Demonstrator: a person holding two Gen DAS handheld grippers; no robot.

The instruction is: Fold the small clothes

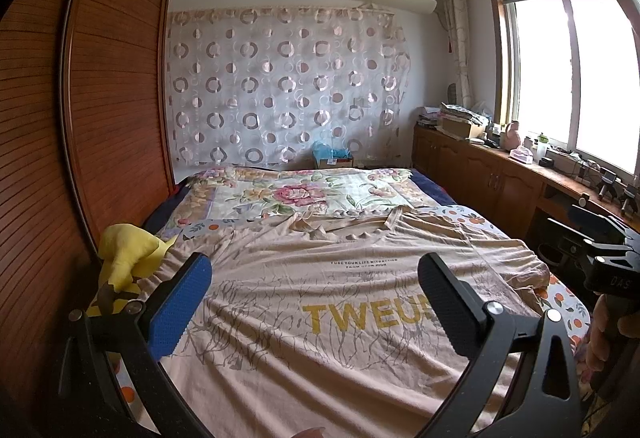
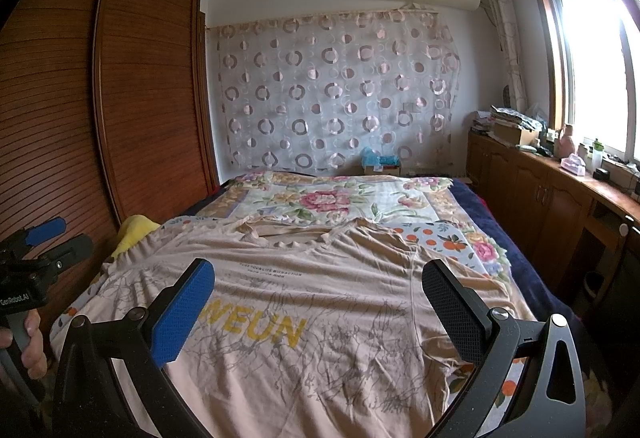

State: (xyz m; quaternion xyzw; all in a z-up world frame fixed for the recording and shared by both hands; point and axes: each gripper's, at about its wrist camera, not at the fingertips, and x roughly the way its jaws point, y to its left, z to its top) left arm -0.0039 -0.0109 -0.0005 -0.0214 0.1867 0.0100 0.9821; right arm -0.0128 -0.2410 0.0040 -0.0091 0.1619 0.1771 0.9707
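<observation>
Hovering above a beige T-shirt spread flat, print up, on the bed, filling the lower centre of both wrist views. Left gripper gaping wide, pinching nothing; right gripper likewise spread and empty. Shirt running lengthwise away from both claws, hem at the bottom of frame, neckline toward the middle. Left sleeve bunching by a yellow plush toy at left, probably nearer the left claw.

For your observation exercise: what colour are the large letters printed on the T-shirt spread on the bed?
Yellow letters on the beige T-shirt, clearest in the left wrist view.
</observation>
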